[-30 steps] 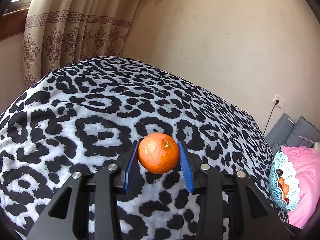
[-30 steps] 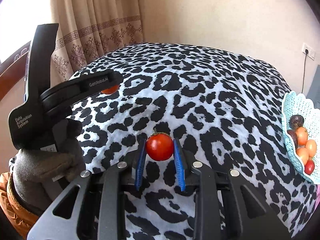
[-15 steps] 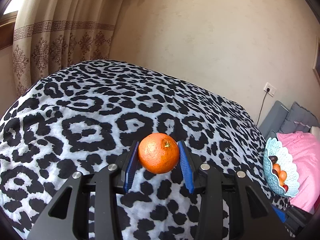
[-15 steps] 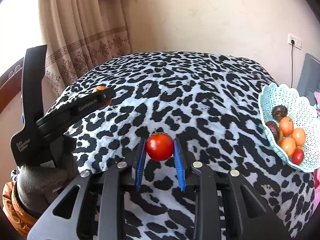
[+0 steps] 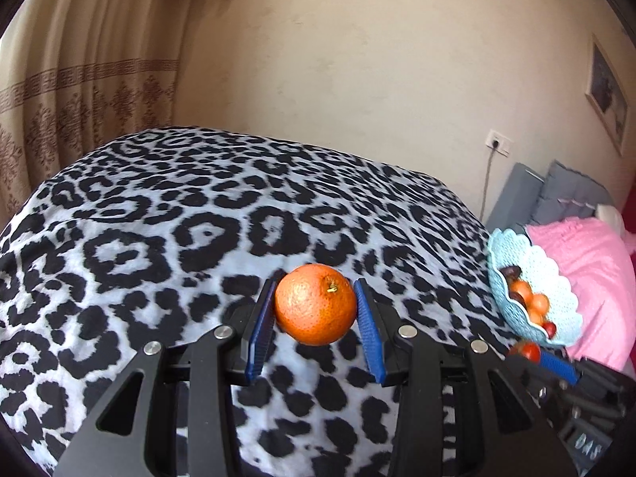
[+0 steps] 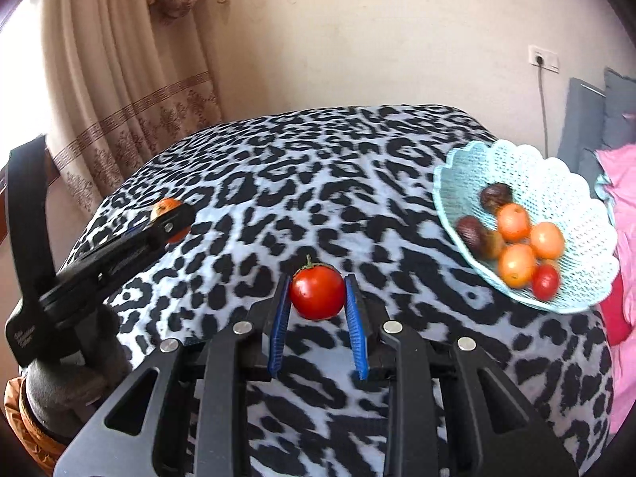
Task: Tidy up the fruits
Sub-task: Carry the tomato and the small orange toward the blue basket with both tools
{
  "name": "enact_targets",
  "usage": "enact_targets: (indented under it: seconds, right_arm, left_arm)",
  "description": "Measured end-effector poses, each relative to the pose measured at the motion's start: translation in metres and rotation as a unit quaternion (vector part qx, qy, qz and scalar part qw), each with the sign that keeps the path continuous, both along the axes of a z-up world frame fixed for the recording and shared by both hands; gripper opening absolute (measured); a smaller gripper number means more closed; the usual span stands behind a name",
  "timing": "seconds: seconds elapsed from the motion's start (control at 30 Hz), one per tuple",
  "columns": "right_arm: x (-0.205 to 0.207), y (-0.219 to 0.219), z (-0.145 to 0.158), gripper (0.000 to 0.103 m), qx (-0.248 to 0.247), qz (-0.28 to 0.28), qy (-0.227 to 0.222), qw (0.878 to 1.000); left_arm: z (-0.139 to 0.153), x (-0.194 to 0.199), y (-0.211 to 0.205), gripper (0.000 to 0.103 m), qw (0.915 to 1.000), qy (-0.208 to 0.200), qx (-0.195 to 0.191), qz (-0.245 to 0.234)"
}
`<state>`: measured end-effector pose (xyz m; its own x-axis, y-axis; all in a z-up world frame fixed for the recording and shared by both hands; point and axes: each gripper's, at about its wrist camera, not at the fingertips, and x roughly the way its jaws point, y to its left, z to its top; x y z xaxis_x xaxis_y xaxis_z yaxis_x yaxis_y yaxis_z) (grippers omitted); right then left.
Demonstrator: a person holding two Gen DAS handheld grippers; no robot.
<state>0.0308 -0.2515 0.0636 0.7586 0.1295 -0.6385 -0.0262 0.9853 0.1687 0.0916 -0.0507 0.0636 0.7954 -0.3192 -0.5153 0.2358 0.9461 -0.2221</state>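
Note:
My left gripper (image 5: 316, 302) is shut on an orange (image 5: 316, 304), held above the leopard-print bed cover (image 5: 179, 230). A red tomato (image 6: 317, 291) with a green stem sits between the blue pads of my right gripper (image 6: 317, 296), which is shut on it. The pale blue lace-pattern bowl (image 6: 556, 183) rests at the bed's right side and holds several oranges, tomatoes and dark fruits. In the left wrist view the bowl (image 5: 556, 278) is at far right, with the right gripper's tomato (image 5: 526, 349) just below it. In the right wrist view the left gripper (image 6: 169, 218) appears at left in a gloved hand (image 6: 67, 381).
A pink blanket (image 5: 592, 274) and grey cushions (image 5: 564, 194) lie beyond the bowl at right. A beige patterned curtain (image 6: 131, 91) hangs at back left. A wall socket with a cable (image 6: 542, 57) is on the back wall.
Both grippers have swung to the right across the bed with their fruits still held. The bowl has come closer and more central in both views.

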Motion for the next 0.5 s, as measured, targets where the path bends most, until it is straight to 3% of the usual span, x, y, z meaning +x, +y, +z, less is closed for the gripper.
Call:
enact_targets:
  seconds: [0.5]
  right_arm:
    - [-0.027, -0.08, 0.012, 0.028, 0.014, -0.098, -0.026, 0.995]
  left_arm:
    - [-0.006, -0.029, -0.039, 0.04, 0.9973, -0.012, 0.029, -0.067]
